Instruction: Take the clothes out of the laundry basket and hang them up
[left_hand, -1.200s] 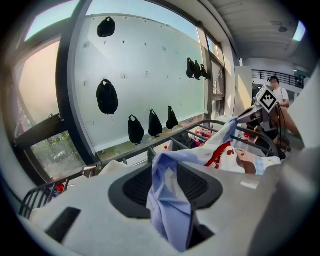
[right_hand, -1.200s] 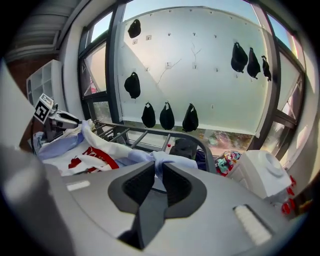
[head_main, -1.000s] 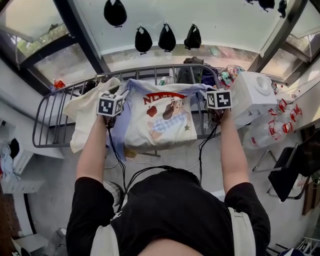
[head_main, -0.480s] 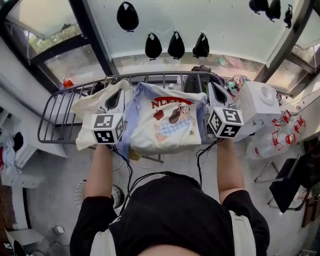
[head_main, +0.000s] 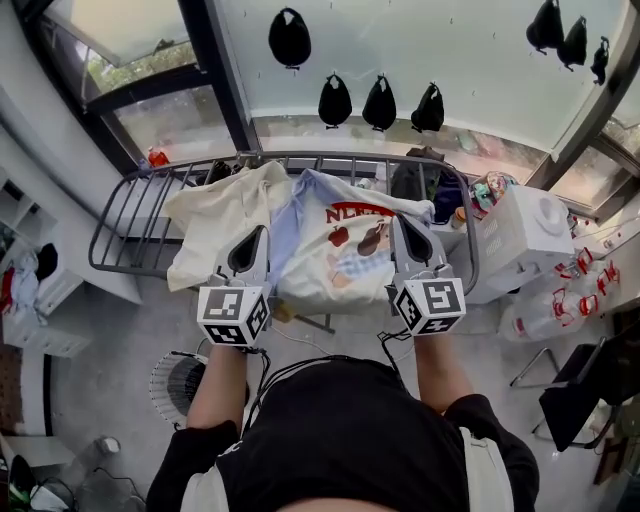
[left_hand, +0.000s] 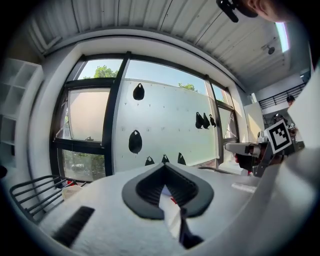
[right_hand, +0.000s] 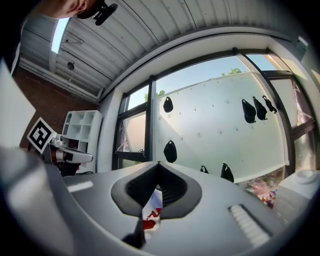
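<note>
The left gripper (left_hand: 164, 166) is clenched. Its tips meet on a fold of white cloth that shows in the hollow just behind them. The right gripper (right_hand: 159, 165) is clamped the same way on cloth bearing red print. Both appear to pinch the printed T-shirt (head_main: 340, 250), which spans the gap between the two grippers, with one side edge at each tip. The shirt lies over the drying rack (head_main: 130, 225) beneath and ahead of them. Just outside the left gripper, a cream garment (head_main: 215, 215) is draped on the same rack. Well beyond the tips, a pale wall carries dark teardrop fittings (head_main: 380, 100). The shirt looks light and limp, and is likely to sag and bunch between the grips. Holding it at the shoulder seams and keeping it spread should let it fall flat. So thin a pinch could slip.
</note>
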